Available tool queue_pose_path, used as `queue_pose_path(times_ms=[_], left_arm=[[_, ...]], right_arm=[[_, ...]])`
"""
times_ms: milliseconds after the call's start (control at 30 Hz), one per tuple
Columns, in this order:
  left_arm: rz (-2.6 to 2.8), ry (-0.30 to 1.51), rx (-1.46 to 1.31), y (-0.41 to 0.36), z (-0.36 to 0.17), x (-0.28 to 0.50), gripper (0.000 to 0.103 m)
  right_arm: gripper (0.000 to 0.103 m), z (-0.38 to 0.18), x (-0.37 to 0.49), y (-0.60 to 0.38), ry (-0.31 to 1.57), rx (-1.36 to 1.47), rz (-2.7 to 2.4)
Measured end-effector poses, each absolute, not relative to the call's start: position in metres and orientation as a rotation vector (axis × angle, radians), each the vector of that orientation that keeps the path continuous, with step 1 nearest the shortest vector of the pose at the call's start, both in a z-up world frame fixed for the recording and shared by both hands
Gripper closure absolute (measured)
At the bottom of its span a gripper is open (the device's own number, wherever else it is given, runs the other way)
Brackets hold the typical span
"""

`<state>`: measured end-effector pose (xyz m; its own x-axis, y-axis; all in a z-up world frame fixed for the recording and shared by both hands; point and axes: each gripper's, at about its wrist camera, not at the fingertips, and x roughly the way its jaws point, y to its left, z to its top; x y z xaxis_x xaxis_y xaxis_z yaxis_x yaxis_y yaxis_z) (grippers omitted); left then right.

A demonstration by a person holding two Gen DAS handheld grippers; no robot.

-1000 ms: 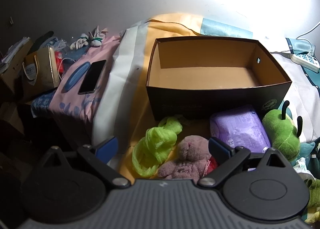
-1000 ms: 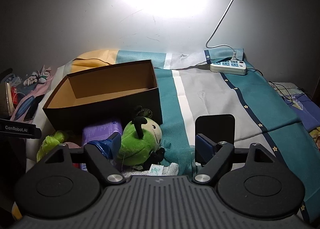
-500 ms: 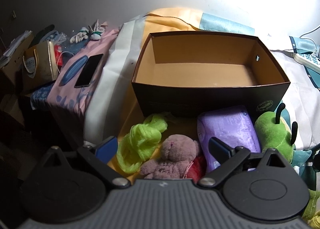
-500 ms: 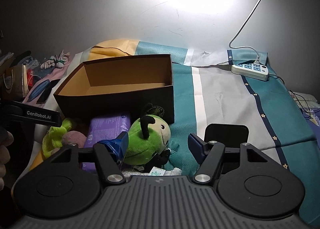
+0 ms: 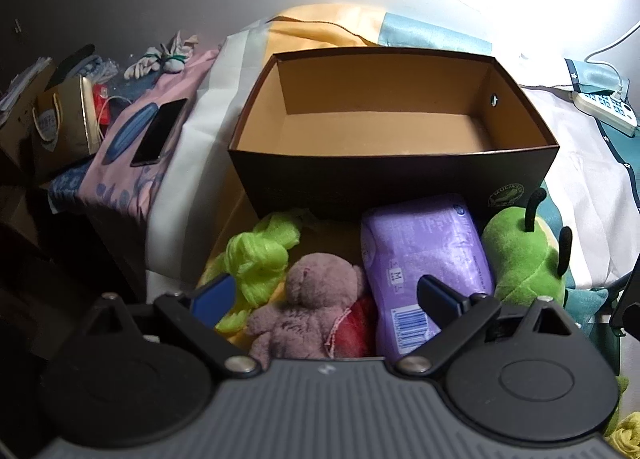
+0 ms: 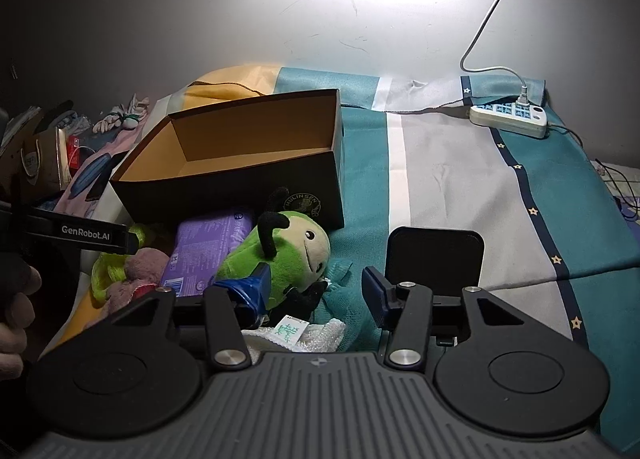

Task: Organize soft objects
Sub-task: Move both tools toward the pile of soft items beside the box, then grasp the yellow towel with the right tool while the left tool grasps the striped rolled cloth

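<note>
Between the right gripper's (image 6: 312, 291) closing, not yet clamped jaws sits the green plush caterpillar (image 6: 292, 255), bound for the empty brown cardboard box (image 6: 256, 179); the left gripper (image 5: 324, 295) hangs open.

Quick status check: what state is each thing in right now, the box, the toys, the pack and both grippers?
Dark cardboard box: open, nothing inside.
Green plush caterpillar: outside the box, leaning against it.
Mauve plush bear: lying outside the box.
Purple plastic pack: flat, outside the box.
Left gripper: open over the bear.
Right gripper: closing, not yet gripping.

Box (image 5: 392, 179) black outside, tan inside; caterpillar plush (image 6: 292, 259) green (cream face); pack (image 5: 424, 255) purple; bear (image 5: 316, 299) mauve; bedsheet (image 6: 520, 195) teal-grey striped.
</note>
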<state>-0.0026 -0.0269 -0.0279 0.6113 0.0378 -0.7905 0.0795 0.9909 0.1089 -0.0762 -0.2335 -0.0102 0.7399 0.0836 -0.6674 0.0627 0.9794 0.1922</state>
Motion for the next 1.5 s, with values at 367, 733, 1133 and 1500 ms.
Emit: queue_pose_path(times_ms=[367, 733, 1133, 1500], left_arm=[[-0.093, 0.879, 0.084, -0.026, -0.033, -0.028, 0.006], [-0.194, 0.933, 0.041, 0.005, -0.057, -0.072, 0.006], [-0.397, 1.041, 0.092, -0.016, -0.089, -0.083, 0.006], [-0.422, 1.098, 0.130, -0.021, -0.109, -0.076, 0.006]], right_arm=[[0.070, -0.024, -0.080, -0.254, 0.769, 0.292, 0.132], [0.069, -0.040, -0.086, -0.286, 0.828, 0.344, 0.154], [0.069, -0.049, -0.112, -0.294, 0.920, 0.241, 0.113], [0.067, -0.078, -0.145, -0.295, 1.069, 0.241, 0.092]])
